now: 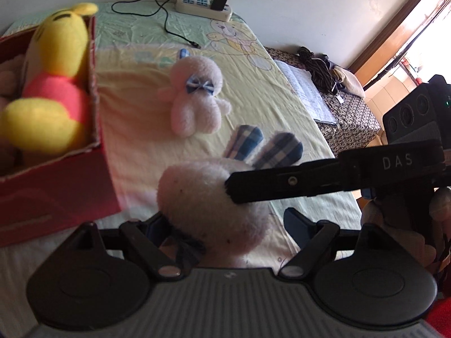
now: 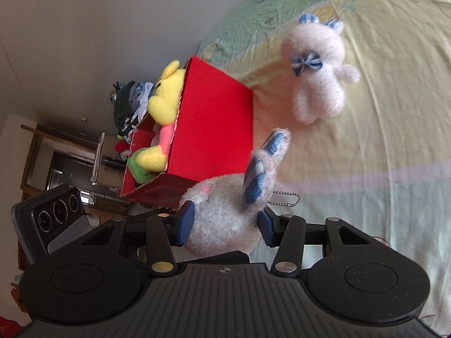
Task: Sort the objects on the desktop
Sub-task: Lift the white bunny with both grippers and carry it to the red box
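Note:
A pale pink plush rabbit point(image 2: 220, 217) with blue plaid ears and a bead chain sits between the blue pads of my right gripper point(image 2: 225, 225), which is shut on its head. In the left wrist view the same rabbit point(image 1: 203, 197) lies between the wide-spread fingers of my left gripper point(image 1: 225, 225), which is open; its right pad stands clear of the fur. One black finger point(image 1: 282, 186) of the right gripper presses the head from the right. A second pink plush point(image 1: 197, 95) with a blue bow lies on the sheet beyond. The red box point(image 1: 56, 197) to the left holds a yellow bear point(image 1: 56, 64).
A power strip point(image 1: 203, 7) with a charger and black cable lies at the far end of the yellow-green sheet point(image 1: 267, 98). Right of the bed stands a patterned stool point(image 1: 349, 112) with a notebook and clothes. The red box point(image 2: 214, 124) is close beside the held rabbit.

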The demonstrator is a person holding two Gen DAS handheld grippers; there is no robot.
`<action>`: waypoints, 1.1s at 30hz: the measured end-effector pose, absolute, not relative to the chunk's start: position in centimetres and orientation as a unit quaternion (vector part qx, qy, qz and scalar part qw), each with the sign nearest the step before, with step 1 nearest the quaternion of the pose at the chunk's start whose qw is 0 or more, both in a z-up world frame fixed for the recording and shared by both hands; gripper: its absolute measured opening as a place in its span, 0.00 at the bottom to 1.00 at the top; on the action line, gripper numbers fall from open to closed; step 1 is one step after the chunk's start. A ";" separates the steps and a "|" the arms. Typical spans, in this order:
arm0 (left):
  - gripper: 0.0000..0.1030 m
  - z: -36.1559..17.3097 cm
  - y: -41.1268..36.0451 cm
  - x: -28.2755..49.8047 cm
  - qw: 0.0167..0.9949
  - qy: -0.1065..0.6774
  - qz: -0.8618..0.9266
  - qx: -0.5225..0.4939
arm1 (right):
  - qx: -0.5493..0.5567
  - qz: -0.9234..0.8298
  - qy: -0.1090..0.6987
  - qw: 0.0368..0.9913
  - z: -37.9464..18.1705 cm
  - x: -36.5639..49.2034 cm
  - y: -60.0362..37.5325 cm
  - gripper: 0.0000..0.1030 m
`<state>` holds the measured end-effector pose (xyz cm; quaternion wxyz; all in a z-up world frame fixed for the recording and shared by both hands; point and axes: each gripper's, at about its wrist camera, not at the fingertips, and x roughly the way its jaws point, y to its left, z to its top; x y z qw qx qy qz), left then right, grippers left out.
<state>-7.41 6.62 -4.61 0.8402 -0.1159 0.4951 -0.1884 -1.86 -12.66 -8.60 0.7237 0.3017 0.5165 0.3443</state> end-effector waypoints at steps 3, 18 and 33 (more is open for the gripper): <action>0.82 -3.9 9.0 -9.1 0.842 0.491 -0.183 -0.126 | 0.287 0.362 0.519 0.719 -7.7 -2.6 -10.3 0.50; 0.82 1.1 20.7 -15.9 0.867 0.458 -0.156 -0.121 | 0.248 0.448 0.494 0.703 -3.7 -4.5 2.0 0.50; 0.82 4.9 27.9 -16.1 0.896 0.392 -0.179 -0.110 | 0.255 0.457 0.429 0.736 -0.4 -3.7 7.2 0.49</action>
